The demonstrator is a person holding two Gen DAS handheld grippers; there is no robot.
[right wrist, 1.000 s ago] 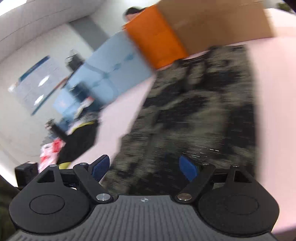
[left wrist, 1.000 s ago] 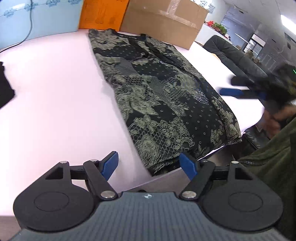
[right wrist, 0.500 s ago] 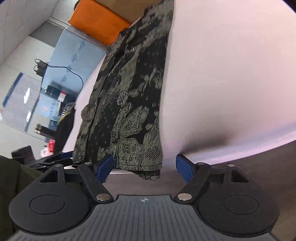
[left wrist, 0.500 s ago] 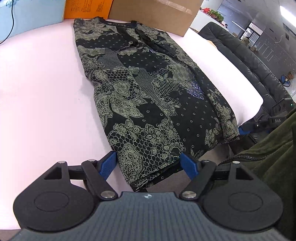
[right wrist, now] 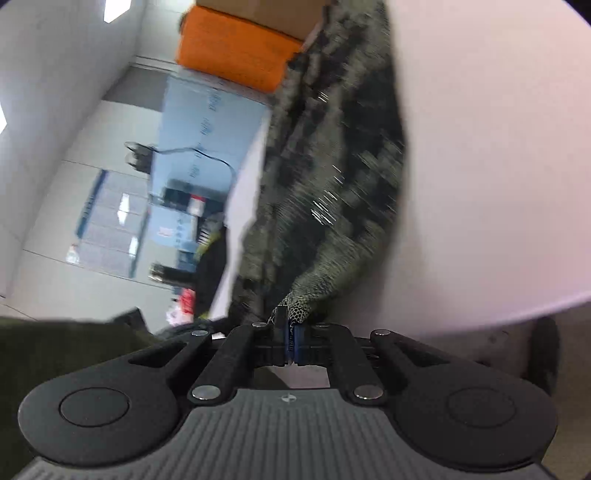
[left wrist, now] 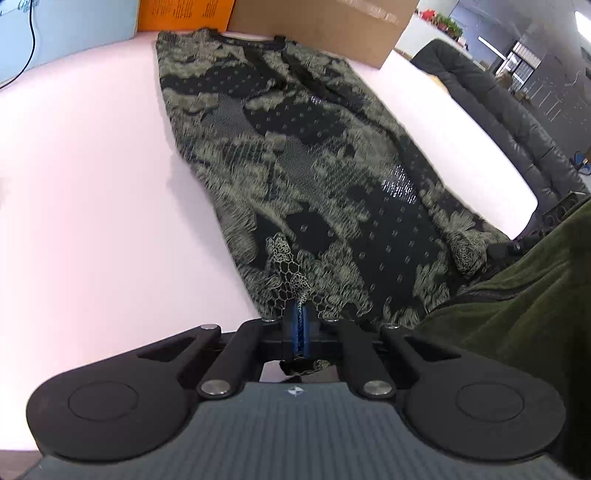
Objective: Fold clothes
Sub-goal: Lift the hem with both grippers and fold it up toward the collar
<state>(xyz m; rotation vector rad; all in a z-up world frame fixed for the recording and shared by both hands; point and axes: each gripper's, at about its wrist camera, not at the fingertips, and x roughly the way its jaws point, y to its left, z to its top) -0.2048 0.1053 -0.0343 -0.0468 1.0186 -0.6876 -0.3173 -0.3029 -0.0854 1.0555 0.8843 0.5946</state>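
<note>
**Garment gripped at both near corners, folding part-way at most**

Garment (left wrist: 303,184): a black top with a pale lace-like print, lying lengthwise on the pale pink table (left wrist: 92,184). In the left wrist view it runs from the neckline at the upper middle of the frame, close to the cardboard box (left wrist: 317,29) and the orange board (left wrist: 184,14), down to the hem at the lower middle. It appears as a long narrow strip with overlapping layers along its right side, so the sides may already be turned in; the pictures do not settle this.

Left gripper (left wrist: 300,325): clenched on the hem at the lower centre of its frame, cloth pinched between the blue pads and a little fabric hanging below them.

Right gripper (right wrist: 291,330): likewise clamped on a corner of the hem, with netted print bunched at the pads, low in the centre of its frame. This view is smeared by motion, and the garment (right wrist: 332,166) rises from the pads toward the upper middle.

A green sleeve (left wrist: 517,314) fills the lower right of the left view.

Assessment: the garment is not yet a compact fold. Its full length remains laid out. With both near corners held, I judge a lengthwise fold, hem toward neckline, to be in hand. At least that fold remains.
</note>
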